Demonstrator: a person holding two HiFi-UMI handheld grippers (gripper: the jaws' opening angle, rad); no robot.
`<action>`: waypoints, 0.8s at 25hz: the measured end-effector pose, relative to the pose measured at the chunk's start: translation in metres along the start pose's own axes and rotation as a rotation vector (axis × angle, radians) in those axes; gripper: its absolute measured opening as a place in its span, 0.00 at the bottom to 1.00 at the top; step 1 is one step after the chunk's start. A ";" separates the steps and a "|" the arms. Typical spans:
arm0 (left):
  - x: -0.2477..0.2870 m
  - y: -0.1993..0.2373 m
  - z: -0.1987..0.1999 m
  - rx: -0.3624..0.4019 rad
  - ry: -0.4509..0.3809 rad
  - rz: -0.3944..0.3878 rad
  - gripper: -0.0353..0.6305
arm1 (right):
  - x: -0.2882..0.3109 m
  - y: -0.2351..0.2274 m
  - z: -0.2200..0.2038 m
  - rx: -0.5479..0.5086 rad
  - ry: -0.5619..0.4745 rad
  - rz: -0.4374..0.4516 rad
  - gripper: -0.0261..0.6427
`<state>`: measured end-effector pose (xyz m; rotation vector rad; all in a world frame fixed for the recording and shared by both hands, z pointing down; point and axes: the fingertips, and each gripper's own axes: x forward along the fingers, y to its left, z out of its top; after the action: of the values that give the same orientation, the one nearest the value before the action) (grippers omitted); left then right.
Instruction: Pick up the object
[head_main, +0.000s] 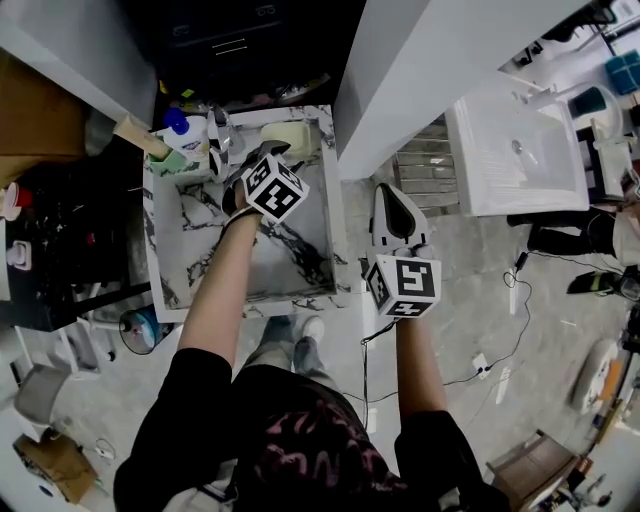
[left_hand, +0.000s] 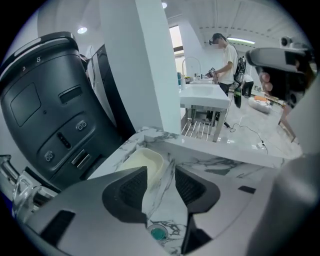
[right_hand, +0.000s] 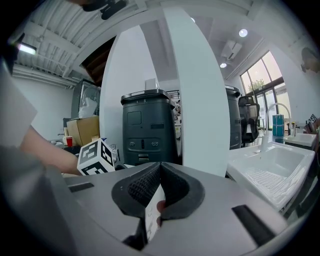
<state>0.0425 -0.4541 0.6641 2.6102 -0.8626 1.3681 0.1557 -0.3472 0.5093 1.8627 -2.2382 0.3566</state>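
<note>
Reaching out nearly straight over the marble tabletop (head_main: 190, 262), the left arm (head_main: 215, 290) tips the left claw (left_hand: 160, 171) steeply downward. Its two dark pads stand well apart with only veined marble showing between them. The cream dish (left_hand: 145, 161) lies on the tabletop just ahead of that claw, off toward its left pad, which covers the dish's near end; nothing touches it. The right arm (head_main: 420, 375) is bent closer to the body, past the tabletop's right edge, and holds the right claw (right_hand: 160, 166) close to level over the floor, tips pressed together and gripping nothing. Only the head view shows both arms at once, a blue-capped bottle (head_main: 178, 122) beyond and left of the left claw, and a cable (head_main: 510, 330) trailing across the floor right of the right claw. The left gripper view alone shows a person (left_hand: 226, 52) standing at a white sink (left_hand: 202, 95) far ahead of the claw. The right gripper view alone shows a cardboard box (right_hand: 82, 131) and a red cup (right_hand: 68, 141) far to its left, with the left claw's marker cube (right_hand: 97, 156) nearer. Readable writing is scant: a figure 8 (left_hand: 38, 59) on top of the dark grey machine (left_hand: 45, 110) left of the left claw. The cubes bear only black-and-white square patterns.
</note>
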 end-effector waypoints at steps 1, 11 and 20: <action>0.004 -0.001 -0.001 0.005 0.013 -0.002 0.32 | 0.002 0.000 0.000 0.002 0.005 0.000 0.06; 0.030 0.002 -0.009 0.006 0.070 -0.011 0.27 | 0.008 -0.013 0.001 -0.001 -0.009 -0.016 0.06; 0.037 0.004 -0.013 0.043 0.103 -0.032 0.14 | 0.012 -0.019 -0.003 0.003 0.000 -0.023 0.06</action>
<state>0.0479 -0.4698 0.6996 2.5460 -0.7829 1.5143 0.1721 -0.3607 0.5172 1.8886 -2.2155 0.3556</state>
